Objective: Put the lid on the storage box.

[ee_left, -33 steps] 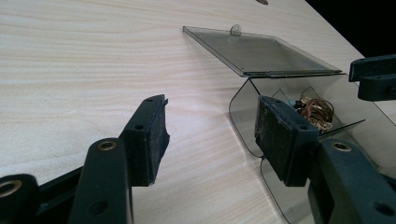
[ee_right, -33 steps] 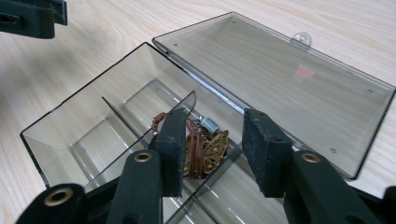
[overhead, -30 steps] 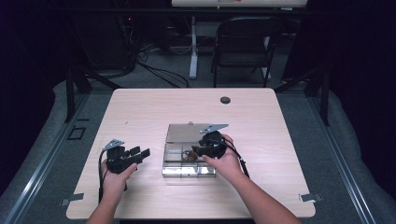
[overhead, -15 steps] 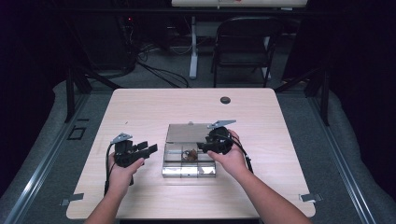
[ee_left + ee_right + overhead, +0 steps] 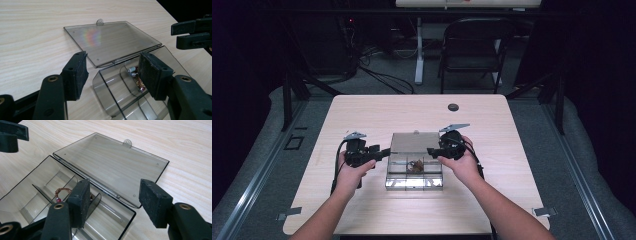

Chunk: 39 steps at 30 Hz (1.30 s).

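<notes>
Risk is judged here from the largest thing down. The pale wood-grain table [image 5: 362, 120] carries everything, and its smooth top offers little hold, so a sideways nudge from either tool could slide the case across it. The clear smoky plastic compartment box [image 5: 414, 181] sits at the table's middle, between the two tools, with its flat transparent hinged lid [image 5: 415, 142] thrown fully back and lying flat on the wood beyond it. Because the lid is laid past its hinge, downward pressure there could strain or snap the thin hinge line. The left gripper [image 5: 384, 152] is held just at the box's left edge with its jaws spread wide and nothing between them; the right gripper [image 5: 430, 151] is held at the box's right edge, likewise wide apart and empty. Should either be lowered carelessly, a thin inner divider could be struck. Smallest is the coil of copper-coloured wire with a small red bead [image 5: 60, 193], seen in a central compartment; it could be crushed, or flicked out if the box is tipped
</notes>
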### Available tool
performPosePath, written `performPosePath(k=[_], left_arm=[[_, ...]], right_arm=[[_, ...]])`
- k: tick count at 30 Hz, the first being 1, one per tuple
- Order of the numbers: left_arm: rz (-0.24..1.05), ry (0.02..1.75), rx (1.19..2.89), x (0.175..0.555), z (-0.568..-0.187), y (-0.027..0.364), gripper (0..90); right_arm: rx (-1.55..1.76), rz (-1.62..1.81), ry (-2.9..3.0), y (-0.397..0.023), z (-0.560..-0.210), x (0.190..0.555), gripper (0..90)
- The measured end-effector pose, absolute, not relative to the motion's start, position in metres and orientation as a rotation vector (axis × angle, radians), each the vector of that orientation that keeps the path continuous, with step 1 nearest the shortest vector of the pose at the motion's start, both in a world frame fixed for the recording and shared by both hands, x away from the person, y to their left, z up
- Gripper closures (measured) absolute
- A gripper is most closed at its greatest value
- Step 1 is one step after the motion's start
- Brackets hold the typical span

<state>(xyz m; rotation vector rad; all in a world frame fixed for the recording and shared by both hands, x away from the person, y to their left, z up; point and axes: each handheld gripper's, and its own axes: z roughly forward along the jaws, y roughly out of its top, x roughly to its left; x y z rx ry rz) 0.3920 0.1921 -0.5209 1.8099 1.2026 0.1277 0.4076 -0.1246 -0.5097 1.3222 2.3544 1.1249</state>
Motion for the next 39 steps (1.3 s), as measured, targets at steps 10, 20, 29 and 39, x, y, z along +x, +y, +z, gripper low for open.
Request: performPosePath(k=[10, 20, 29, 39], left_arm=[[0.069, 1.244, 1.817, 0.409, -0.515, 0.182, 43.0], [0.041, 1.288, 1.850, 0.425, -0.523, 0.176, 45.2], [0.059, 1.339, 1.850, 0.436, -0.534, 0.179, 45.2], [0.061, 1.363, 1.861, 0.443, -0.536, 0.179, 44.9]], right_arm=[[1.361, 1.096, 2.372, -0.124, -0.508, 0.413, 40.6], [1.407, 1.019, 2.390, -0.120, -0.516, 0.425, 40.3], [1.482, 0.999, 2.371, -0.120, -0.522, 0.441, 40.2], [1.612, 1.066, 2.323, -0.130, -0.527, 0.453, 40.2]])
